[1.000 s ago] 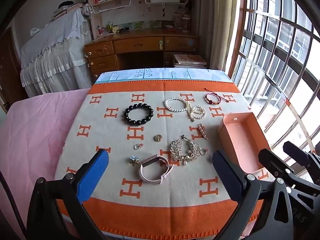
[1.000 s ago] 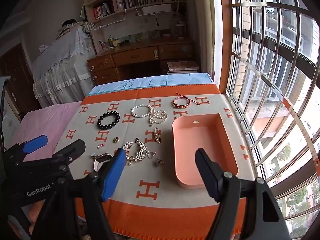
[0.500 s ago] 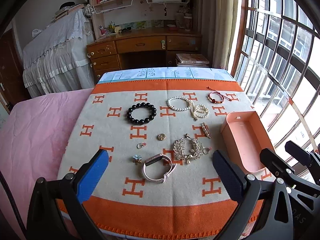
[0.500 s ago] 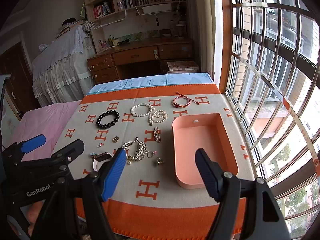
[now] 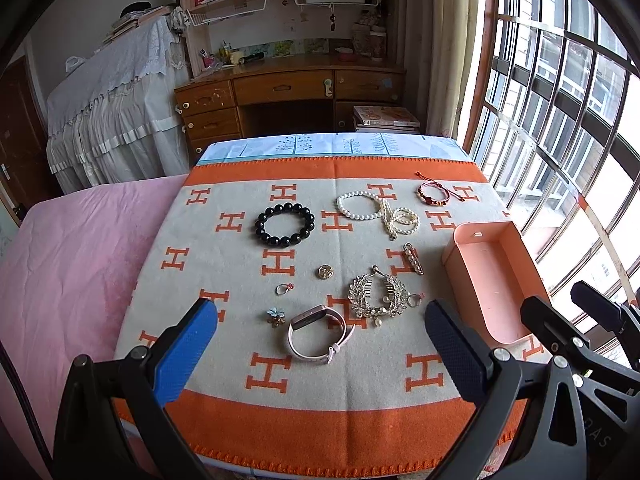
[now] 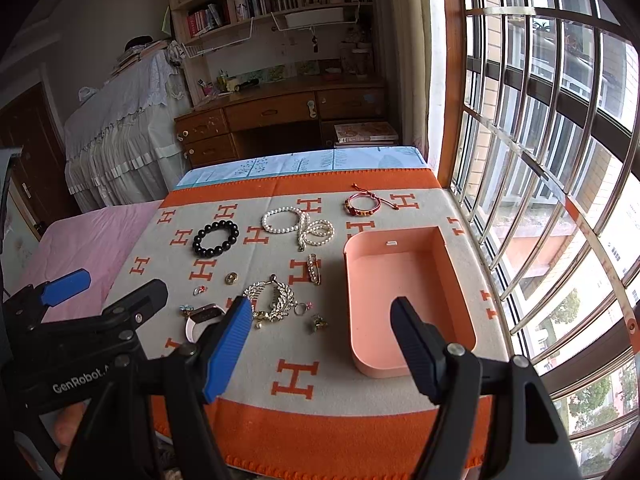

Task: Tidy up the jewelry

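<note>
Jewelry lies spread on an orange and grey blanket [image 5: 320,376]: a black bead bracelet [image 5: 285,225], a pearl necklace [image 5: 380,212], a red cord bracelet [image 5: 434,194], a gold leaf hair comb [image 5: 378,294], a pink watch [image 5: 318,334], a pin [image 5: 413,258], and small rings. An empty pink tray [image 5: 486,280] sits at the right, also in the right wrist view [image 6: 404,292]. My left gripper [image 5: 320,352] is open, near the front edge behind the watch. My right gripper [image 6: 322,340] is open, between comb and tray.
A pink bed cover [image 5: 72,260] lies left of the blanket. A wooden desk [image 5: 288,96] with shelves stands behind. A barred window [image 6: 540,160] runs along the right. The left gripper's body [image 6: 80,332] shows at the left of the right wrist view.
Both grippers have drawn back and up slightly, so the table looks a little farther. Nothing on the blanket has moved.
</note>
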`<state>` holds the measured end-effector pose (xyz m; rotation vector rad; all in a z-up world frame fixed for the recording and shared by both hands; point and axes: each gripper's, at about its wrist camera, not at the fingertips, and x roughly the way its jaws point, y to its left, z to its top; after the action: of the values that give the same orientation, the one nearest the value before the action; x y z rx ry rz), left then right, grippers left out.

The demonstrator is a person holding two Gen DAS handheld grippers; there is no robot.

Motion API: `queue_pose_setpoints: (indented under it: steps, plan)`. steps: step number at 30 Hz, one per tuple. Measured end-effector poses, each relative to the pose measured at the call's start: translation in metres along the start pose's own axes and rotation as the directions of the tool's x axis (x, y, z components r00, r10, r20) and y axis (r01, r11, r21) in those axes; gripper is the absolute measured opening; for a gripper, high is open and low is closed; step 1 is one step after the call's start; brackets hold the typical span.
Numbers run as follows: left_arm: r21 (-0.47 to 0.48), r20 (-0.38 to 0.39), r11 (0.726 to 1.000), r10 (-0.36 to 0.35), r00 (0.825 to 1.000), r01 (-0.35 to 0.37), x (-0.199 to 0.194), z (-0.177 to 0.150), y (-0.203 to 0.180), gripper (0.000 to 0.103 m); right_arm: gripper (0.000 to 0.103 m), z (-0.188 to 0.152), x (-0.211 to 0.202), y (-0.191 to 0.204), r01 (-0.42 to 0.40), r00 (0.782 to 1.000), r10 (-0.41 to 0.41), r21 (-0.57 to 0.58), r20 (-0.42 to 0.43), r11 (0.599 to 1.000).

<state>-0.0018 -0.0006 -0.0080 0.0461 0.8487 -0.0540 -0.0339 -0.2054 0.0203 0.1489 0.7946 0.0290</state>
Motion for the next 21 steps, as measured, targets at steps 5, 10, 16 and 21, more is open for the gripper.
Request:
queue_pose_setpoints:
  steps: [5, 10, 16, 21]
  plan:
    - [0.003, 0.008, 1.0, 0.002, 1.0, -0.002, -0.0004, -0.0007, 0.0, 0.102, 0.072, -0.0003, 0.0003, 0.0004, 0.001, 1.0, -0.001, -0.002, 0.001, 1.0]
    - [0.002, 0.008, 1.0, 0.002, 1.0, -0.002, -0.0009, -0.0014, -0.0012, 0.102, 0.072, -0.0005, 0.0003, 0.0011, 0.001, 1.0, -0.001, -0.002, 0.001, 1.0]
    - [0.003, 0.006, 1.0, 0.001, 1.0, -0.002, -0.0008, -0.0021, -0.0024, 0.102, 0.072, -0.0005, 0.0004, 0.0016, 0.003, 1.0, -0.003, -0.003, 0.001, 1.0]
    - [0.002, 0.007, 1.0, 0.001, 1.0, -0.001, -0.0005, -0.0007, -0.0005, 0.102, 0.072, -0.0008, 0.0006, 0.0021, 0.003, 1.0, -0.003, -0.003, 0.001, 1.0]
